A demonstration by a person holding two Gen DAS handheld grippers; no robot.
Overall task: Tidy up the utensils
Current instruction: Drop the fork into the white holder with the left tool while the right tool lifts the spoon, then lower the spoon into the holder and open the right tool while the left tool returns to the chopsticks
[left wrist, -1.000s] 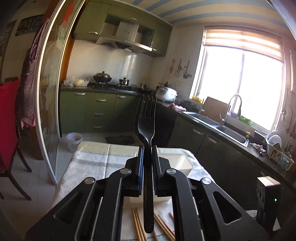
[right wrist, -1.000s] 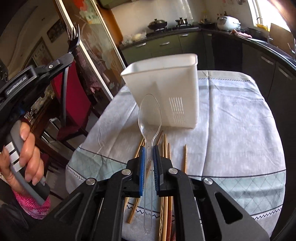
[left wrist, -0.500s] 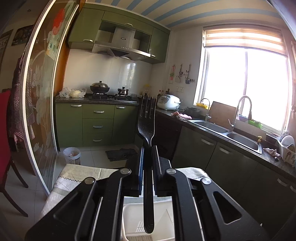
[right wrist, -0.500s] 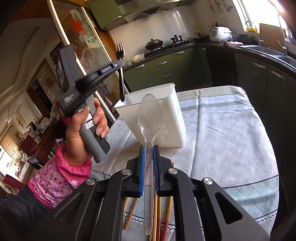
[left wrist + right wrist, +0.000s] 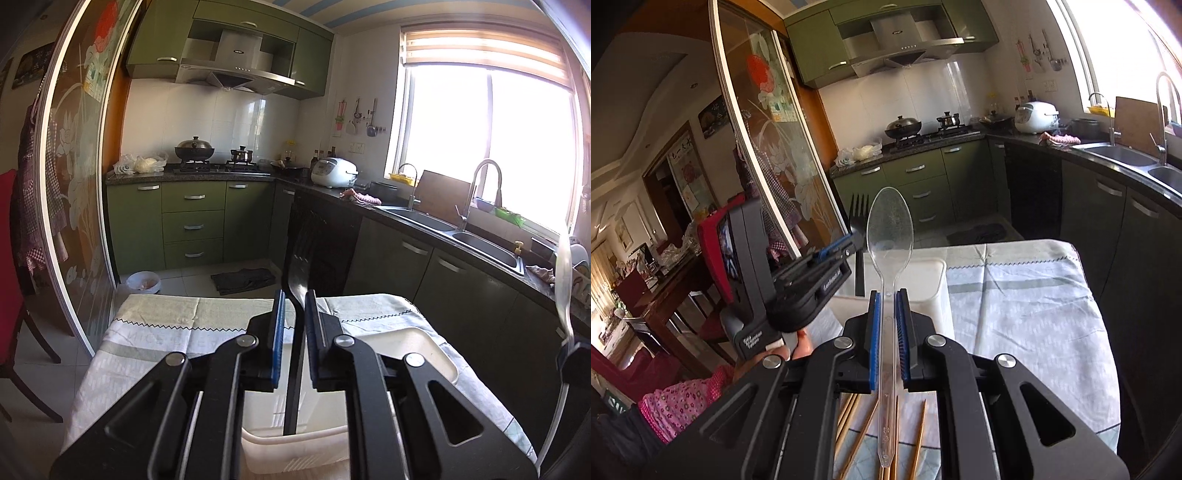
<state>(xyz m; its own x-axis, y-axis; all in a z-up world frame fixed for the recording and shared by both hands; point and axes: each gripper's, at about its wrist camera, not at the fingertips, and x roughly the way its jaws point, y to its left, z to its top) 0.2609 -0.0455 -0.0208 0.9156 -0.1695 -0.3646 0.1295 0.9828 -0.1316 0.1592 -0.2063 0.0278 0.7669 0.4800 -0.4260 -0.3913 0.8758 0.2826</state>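
Note:
My left gripper [image 5: 294,299] has its jaws parted a little around a black plastic fork [image 5: 297,269]; the fork stands upright with its handle down inside the white utensil basket [image 5: 434,354]. Whether the pads still touch the fork is unclear. My right gripper [image 5: 887,299] is shut on a clear plastic spoon [image 5: 890,236], bowl up, held above the table just right of the basket [image 5: 931,280]. The left gripper [image 5: 846,247] and the fork [image 5: 859,218] show in the right wrist view over the basket. Several wooden chopsticks [image 5: 860,439] lie on the tablecloth below my right gripper.
The table has a pale patterned cloth [image 5: 1027,310]. A glass sliding door [image 5: 74,206] and a red chair [image 5: 14,236] stand to the left. Dark kitchen cabinets and a sink counter [image 5: 436,229] run along the right. The clear spoon shows at the far right of the left wrist view [image 5: 564,288].
My left gripper has lowered the fork into the basket and its jaws have parted slightly. My right gripper has lifted the spoon and moved it close beside the basket.

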